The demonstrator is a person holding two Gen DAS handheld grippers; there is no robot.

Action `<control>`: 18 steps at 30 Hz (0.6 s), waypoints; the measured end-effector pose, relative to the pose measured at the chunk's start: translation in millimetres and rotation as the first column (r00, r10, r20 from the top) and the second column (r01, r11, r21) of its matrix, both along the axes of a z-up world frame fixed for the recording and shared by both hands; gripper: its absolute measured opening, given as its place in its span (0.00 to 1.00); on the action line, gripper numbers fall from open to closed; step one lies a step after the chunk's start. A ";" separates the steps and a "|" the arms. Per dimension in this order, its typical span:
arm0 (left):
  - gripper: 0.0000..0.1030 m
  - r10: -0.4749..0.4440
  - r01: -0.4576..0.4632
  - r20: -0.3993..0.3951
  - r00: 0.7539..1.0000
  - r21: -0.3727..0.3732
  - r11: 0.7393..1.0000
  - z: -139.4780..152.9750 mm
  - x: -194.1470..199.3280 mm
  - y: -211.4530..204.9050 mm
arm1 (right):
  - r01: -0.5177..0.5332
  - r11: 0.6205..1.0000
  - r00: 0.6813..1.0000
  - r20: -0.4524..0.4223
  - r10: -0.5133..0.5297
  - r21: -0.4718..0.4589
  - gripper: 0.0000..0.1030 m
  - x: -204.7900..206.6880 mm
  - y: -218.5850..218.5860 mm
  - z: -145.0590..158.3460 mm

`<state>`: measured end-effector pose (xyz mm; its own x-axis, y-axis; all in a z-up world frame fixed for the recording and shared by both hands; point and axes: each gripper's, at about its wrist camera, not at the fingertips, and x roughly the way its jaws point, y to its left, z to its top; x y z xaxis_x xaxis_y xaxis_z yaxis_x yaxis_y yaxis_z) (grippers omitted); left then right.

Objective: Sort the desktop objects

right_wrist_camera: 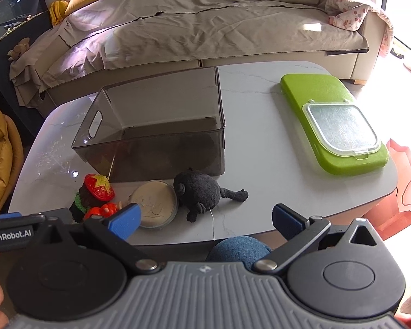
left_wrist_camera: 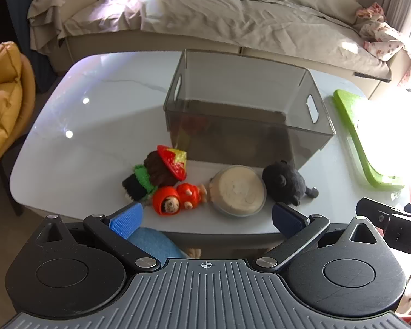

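A smoky clear storage bin [left_wrist_camera: 309, 126] [right_wrist_camera: 156, 159] stands on the white table. In front of it lie a doll with a red and yellow hat [left_wrist_camera: 161, 172] [right_wrist_camera: 96, 189], a small orange figure [left_wrist_camera: 178, 198] [right_wrist_camera: 101, 210], a round tub of beige putty [left_wrist_camera: 238, 190] [right_wrist_camera: 154, 203] and a black plush toy [left_wrist_camera: 286, 182] [right_wrist_camera: 202, 192]. My left gripper [left_wrist_camera: 205, 216] is open and empty, near the table's front edge, just short of the orange figure and the tub. My right gripper [right_wrist_camera: 205, 219] is open and empty, in front of the black plush.
A green board [right_wrist_camera: 301, 93] [left_wrist_camera: 353, 126] with a clear lid [right_wrist_camera: 341, 128] lies at the table's right. A sofa with a beige cover [right_wrist_camera: 205, 27] stands beyond the table. A yellow cushion [left_wrist_camera: 2, 87] is at the left. A red bag [right_wrist_camera: 400, 186] hangs by the right edge.
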<state>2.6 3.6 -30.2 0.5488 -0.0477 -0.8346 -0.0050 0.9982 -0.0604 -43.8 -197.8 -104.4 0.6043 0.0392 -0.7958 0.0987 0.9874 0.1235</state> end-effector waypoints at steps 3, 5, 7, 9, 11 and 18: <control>1.00 -0.001 0.001 -0.002 1.000 0.006 1.000 -2.4 -0.3 -1.4 | -0.005 1.000 1.000 0.000 0.005 0.003 1.00 0.6 -0.1 1.9; 1.00 -0.001 0.001 -0.006 1.000 0.008 1.000 -0.5 1.6 -1.8 | -0.007 1.000 1.000 -0.001 0.007 0.006 1.00 1.3 -0.2 2.1; 1.00 -0.002 0.002 -0.009 1.000 0.008 1.000 0.9 2.4 -2.0 | -0.009 1.000 1.000 -0.002 0.009 0.004 1.00 1.3 0.9 1.2; 1.00 -0.003 0.003 -0.009 1.000 0.007 1.000 1.4 1.4 -2.1 | -0.012 1.000 1.000 -0.003 0.012 0.003 1.00 2.2 2.3 1.4; 1.00 -0.005 0.005 -0.008 1.000 0.009 1.000 2.3 1.0 -2.4 | -0.015 1.000 1.000 -0.001 0.015 0.003 1.00 1.4 3.2 1.4; 1.00 -0.005 0.005 -0.009 1.000 0.010 1.000 10.7 3.2 -2.1 | -0.025 1.000 1.000 0.001 0.025 0.001 1.00 0.6 5.2 0.9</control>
<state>5.8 1.5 -19.5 0.5411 -0.0418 -0.8399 -0.0005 0.9987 -0.0500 -43.2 -192.6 -103.5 0.6038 0.0547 -0.7953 0.0741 0.9895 0.1242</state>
